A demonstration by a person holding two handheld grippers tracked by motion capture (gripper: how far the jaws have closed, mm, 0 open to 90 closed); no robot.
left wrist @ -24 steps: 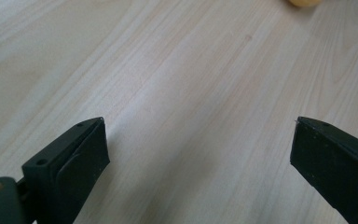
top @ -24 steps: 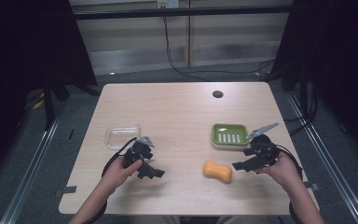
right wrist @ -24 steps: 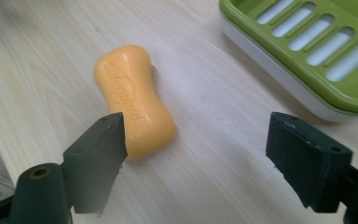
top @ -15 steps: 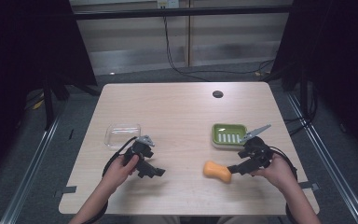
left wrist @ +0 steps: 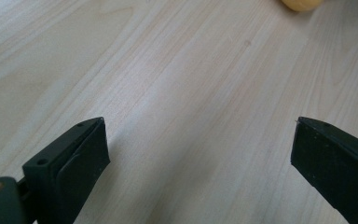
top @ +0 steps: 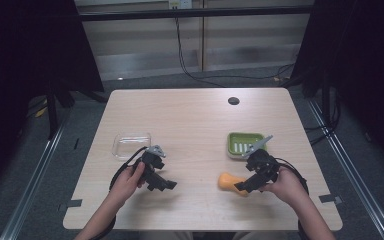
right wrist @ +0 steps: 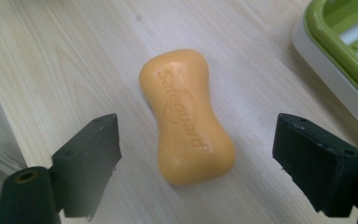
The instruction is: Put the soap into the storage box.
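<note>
Waisted, glossy orange soap bar (right wrist: 186, 116) lies on pale woodgrain table (right wrist: 65, 56)

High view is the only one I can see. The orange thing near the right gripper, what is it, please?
Observer: The right gripper view shows an orange soap bar with a waisted shape and the word Safeguard pressed into its top.
Operator: Is the right gripper holding it?
Observer: No. The right gripper is open, its jaws standing on either side of the bar with bare table between each jaw and the soap.
Operator: And the left gripper, does it hold something?
Observer: Nothing. The left gripper is open over bare wooden table, with an edge of the soap at the top of its view.
</note>
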